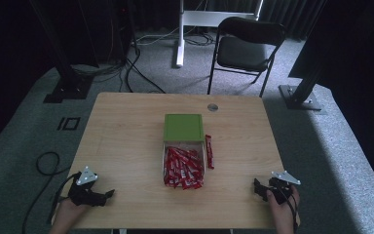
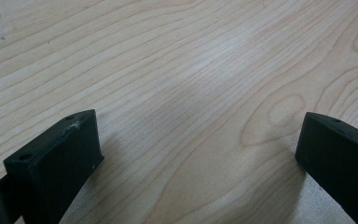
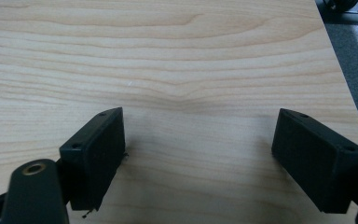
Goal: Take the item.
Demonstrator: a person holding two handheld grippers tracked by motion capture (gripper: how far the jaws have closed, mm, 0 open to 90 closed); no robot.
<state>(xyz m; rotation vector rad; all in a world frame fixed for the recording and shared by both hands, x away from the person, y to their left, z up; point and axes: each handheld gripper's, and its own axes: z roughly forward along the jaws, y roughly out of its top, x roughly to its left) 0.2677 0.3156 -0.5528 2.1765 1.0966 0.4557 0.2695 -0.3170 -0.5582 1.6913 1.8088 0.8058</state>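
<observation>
Table (image 1: 126,146): light wood, bare along its near edge where both grippers rest; nothing there to catch a slid packet before the floor.
Chair (image 1: 246,46): black, folding, beyond the far edge, well apart from any work.
Green box (image 1: 183,127): lid-like green top at the table's middle, its clear lower tray (image 1: 164,151) open toward the near side; light enough, by the look, to skid if nudged by a low approach.
Red packets (image 1: 182,166): heaped loose in the tray, spilling at its near end; thin, glossy, overlapping, so likely to come up two at a time or slip from a pinch.
Stray packet (image 1: 209,151): lying on the wood just beside the tray's right wall; flat to the surface, hard to get a jaw under, apt to be pushed away.
Left gripper (image 2: 198,140): near left corner, jaws spread wide, holding nothing, pads close above the wood.
Right gripper (image 3: 198,142): near right corner, close to the table's edge, jaws likewise wide apart and empty.
</observation>
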